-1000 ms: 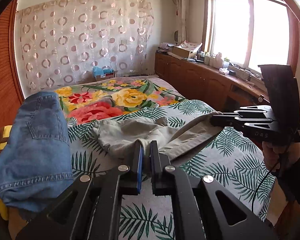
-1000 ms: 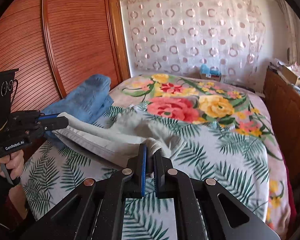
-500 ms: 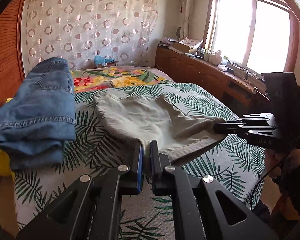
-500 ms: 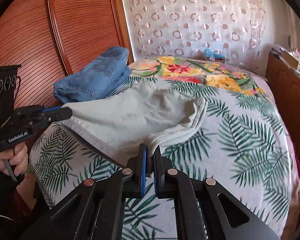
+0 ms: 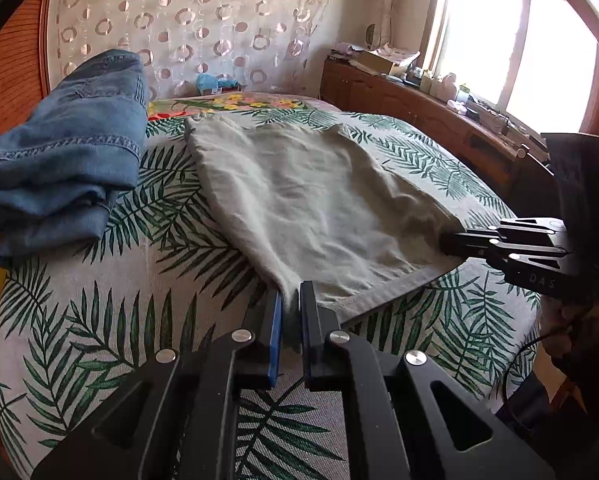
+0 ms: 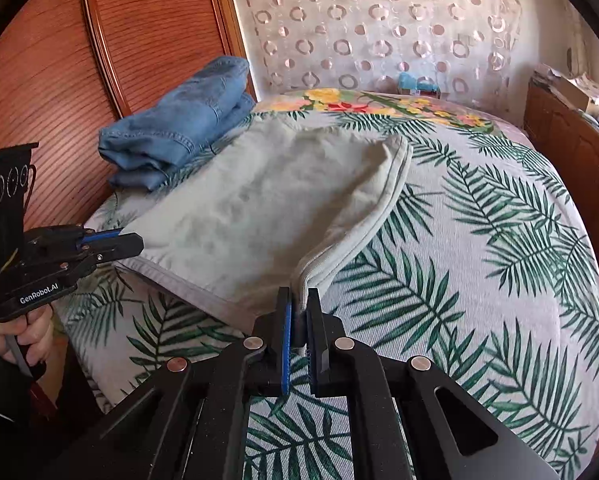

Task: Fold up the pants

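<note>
The left gripper (image 5: 290, 300) and right gripper (image 6: 298, 300) are each clamping their fingers on a near corner of the grey-green pants (image 5: 311, 196), which are lying spread across the bed (image 5: 147, 264) near its front edge, beside folded jeans (image 5: 67, 148).

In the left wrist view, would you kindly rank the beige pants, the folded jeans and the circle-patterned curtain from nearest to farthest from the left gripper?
From the left gripper:
1. Beige pants, clamped in it, straight ahead.
2. Folded jeans, to the left on the bed.
3. Circle-patterned curtain, on the far wall beyond the bed.
</note>
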Motion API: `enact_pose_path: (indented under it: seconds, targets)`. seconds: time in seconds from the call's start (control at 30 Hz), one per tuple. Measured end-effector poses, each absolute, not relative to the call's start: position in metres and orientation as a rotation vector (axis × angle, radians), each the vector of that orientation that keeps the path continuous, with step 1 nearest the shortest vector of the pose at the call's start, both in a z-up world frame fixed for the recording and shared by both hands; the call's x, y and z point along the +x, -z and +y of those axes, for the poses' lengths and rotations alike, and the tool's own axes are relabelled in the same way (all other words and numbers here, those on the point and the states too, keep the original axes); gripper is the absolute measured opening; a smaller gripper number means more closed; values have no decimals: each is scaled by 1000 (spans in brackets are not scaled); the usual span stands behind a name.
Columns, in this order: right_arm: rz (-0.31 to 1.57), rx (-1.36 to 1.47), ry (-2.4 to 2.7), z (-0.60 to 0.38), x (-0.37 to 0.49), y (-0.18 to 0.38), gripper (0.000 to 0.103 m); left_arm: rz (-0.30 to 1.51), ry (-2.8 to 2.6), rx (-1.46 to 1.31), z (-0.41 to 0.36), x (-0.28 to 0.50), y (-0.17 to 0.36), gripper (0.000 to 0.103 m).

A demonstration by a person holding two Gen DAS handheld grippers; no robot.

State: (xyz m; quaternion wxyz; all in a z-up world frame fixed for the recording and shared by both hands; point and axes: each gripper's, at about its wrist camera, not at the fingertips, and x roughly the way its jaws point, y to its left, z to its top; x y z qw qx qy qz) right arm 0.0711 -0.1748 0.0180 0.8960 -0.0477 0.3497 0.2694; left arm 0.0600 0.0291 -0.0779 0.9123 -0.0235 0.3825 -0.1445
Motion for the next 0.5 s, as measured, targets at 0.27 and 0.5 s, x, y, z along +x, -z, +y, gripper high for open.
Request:
enact_pose_path:
  seconds: [0.27, 0.5]
  targets:
    - [728, -109, -531, -167, 71, -17, 6, 822, 258, -82, 33, 63, 88, 22]
    - [711, -92, -533, -167, 69, -13, 6, 814, 231, -109, 39, 59, 91, 33]
